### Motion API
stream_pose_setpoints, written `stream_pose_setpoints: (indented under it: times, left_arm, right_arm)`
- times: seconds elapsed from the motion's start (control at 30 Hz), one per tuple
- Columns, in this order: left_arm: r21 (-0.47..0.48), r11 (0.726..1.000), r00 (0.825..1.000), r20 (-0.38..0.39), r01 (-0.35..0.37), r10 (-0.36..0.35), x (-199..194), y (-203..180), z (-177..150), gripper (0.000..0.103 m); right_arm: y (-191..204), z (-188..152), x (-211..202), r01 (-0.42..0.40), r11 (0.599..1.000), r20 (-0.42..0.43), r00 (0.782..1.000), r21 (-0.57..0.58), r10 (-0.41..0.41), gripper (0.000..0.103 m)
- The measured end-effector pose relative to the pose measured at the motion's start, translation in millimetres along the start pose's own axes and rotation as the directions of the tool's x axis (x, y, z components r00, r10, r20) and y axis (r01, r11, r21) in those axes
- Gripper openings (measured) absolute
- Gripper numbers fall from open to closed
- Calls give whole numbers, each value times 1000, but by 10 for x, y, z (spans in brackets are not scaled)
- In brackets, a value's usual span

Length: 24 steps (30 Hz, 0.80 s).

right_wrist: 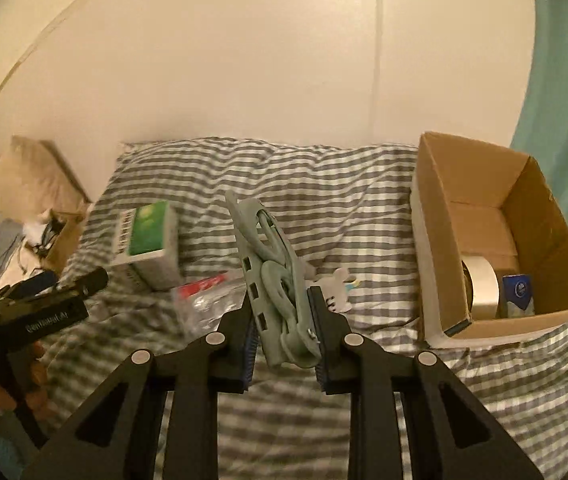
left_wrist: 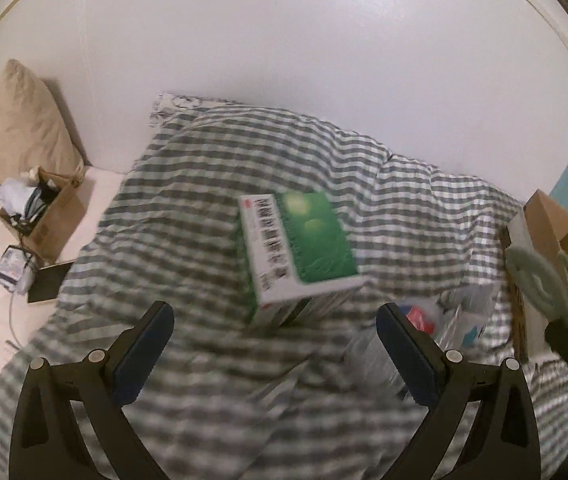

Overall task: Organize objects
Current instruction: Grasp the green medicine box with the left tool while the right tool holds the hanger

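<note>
The striped duvet [right_wrist: 284, 184] lies bare along the wall behind the green box [right_wrist: 146, 240], and bare again in front of the open cardboard box [right_wrist: 436, 216]. Between those two boxes a clear plastic packet [right_wrist: 204, 300] and a small white card [right_wrist: 340, 284] clutter the middle. Tape roll [right_wrist: 482, 288] and blue packet [right_wrist: 518, 296] fill the carton's near corner; its far end is free.

We saw a pale grey-green plastic hanger-like clip [right_wrist: 274, 280] tilted upright off the striped bedding, and a green-and-white cardboard box [right_wrist: 149, 240] lying nearby.
</note>
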State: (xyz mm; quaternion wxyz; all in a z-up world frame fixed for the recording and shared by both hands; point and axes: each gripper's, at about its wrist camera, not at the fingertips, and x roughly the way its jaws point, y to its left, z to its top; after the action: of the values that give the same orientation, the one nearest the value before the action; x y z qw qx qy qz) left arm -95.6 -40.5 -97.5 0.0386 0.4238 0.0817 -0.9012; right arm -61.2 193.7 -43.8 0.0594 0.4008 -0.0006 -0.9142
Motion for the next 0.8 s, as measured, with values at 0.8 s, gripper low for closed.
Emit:
stream_pose_setpoints:
  times: [0.8]
  left_arm:
    - [75,996,998,-35,-50,53,307,-206,170,84]
  right_arm:
    - [-209,-72,305,-11,999,1,1000,42,11,22]
